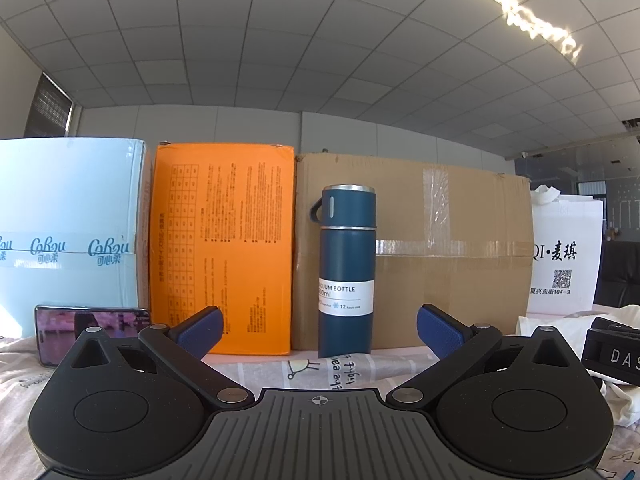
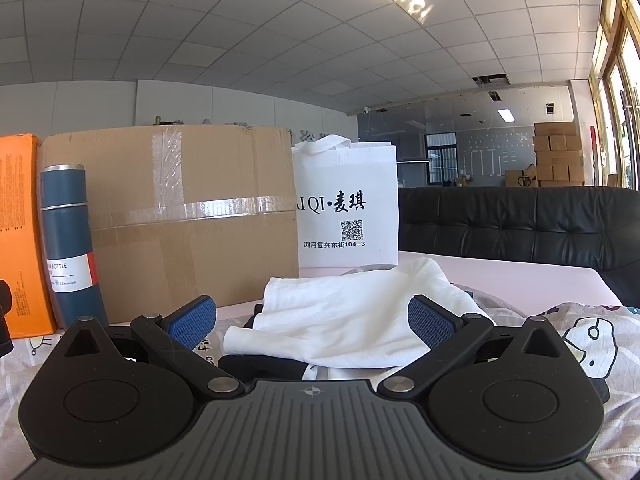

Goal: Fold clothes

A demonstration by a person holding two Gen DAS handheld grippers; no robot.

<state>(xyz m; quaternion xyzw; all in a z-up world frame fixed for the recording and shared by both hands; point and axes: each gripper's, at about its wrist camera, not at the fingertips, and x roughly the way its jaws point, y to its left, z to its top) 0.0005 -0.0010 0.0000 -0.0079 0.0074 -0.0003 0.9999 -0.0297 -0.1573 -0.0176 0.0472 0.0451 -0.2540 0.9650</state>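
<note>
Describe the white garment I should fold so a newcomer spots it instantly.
Find the big taped cardboard box at the table's back. Right of it stands a white printed bag; the white garment lies crumpled just before that bag. Unlike the cartoon-printed cloth underneath, it is plain.

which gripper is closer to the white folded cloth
Right. The right gripper sits directly before the white cloth; the left gripper faces the blue bottle, cloth off to its right.

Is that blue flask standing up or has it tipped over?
Upright. The blue flask stands on its base on the printed cloth, cap on top, in front of the brown cardboard box.
</note>
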